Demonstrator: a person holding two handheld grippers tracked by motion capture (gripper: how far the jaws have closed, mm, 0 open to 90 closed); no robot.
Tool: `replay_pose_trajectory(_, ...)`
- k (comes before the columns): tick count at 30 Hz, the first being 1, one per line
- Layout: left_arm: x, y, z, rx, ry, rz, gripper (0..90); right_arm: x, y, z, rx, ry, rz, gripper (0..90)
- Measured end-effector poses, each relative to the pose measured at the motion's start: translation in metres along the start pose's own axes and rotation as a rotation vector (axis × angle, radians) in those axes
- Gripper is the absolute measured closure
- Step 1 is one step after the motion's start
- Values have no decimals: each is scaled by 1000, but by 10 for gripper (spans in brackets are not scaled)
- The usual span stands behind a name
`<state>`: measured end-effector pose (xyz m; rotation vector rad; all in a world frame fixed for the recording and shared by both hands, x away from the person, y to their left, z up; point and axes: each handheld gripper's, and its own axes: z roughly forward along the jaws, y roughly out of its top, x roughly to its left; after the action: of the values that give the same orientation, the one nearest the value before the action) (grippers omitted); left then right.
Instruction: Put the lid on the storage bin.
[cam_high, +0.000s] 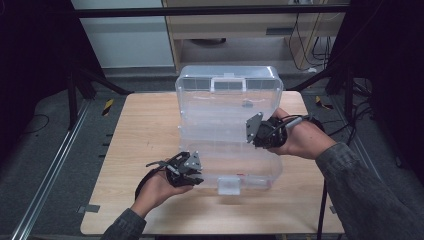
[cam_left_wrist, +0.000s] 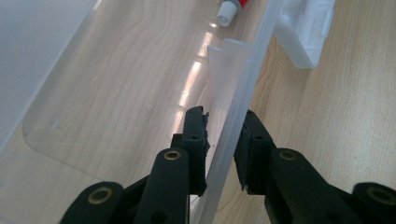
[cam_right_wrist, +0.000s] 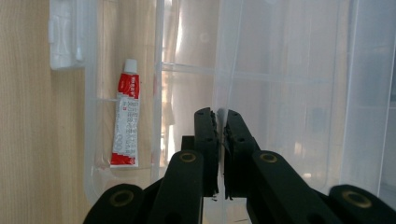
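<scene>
Clear plastic organiser box (cam_high: 227, 107) (ribbed, round-cornered) lies open on woodgrain table (cam_high: 140, 135)

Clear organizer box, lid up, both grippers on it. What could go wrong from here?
1. The left gripper straddles the thin front wall of the clear box, with a gap showing on one side; the hold could slip if the box is tugged.
2. The right gripper pinches one thin clear panel; the plastic may flex or pop free, and the raised lid could drop.
3. The red-and-white tube lies loose in a compartment and may slide if the box tilts.
</scene>
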<state>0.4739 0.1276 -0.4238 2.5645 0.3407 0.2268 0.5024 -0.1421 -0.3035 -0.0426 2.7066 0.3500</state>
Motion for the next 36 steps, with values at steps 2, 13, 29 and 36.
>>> replay_pose_trajectory(2, 0, 0, 0, 2, -4, 0, 750, 2, 0, 0, -2, 2, 1, 859)
replay_pose_trajectory(13, -4, -2, 0, -8, -4, -57, 743, 15, -3, 3, 5, 4, -11, 847)
replay_pose_trajectory(29, -5, -2, -1, -20, 29, -28, 696, 14, -5, 2, 1, 14, -3, 841)
replay_pose_trajectory(36, -5, -5, -24, -87, 45, -35, 554, 13, -6, 2, 1, 9, -5, 837)
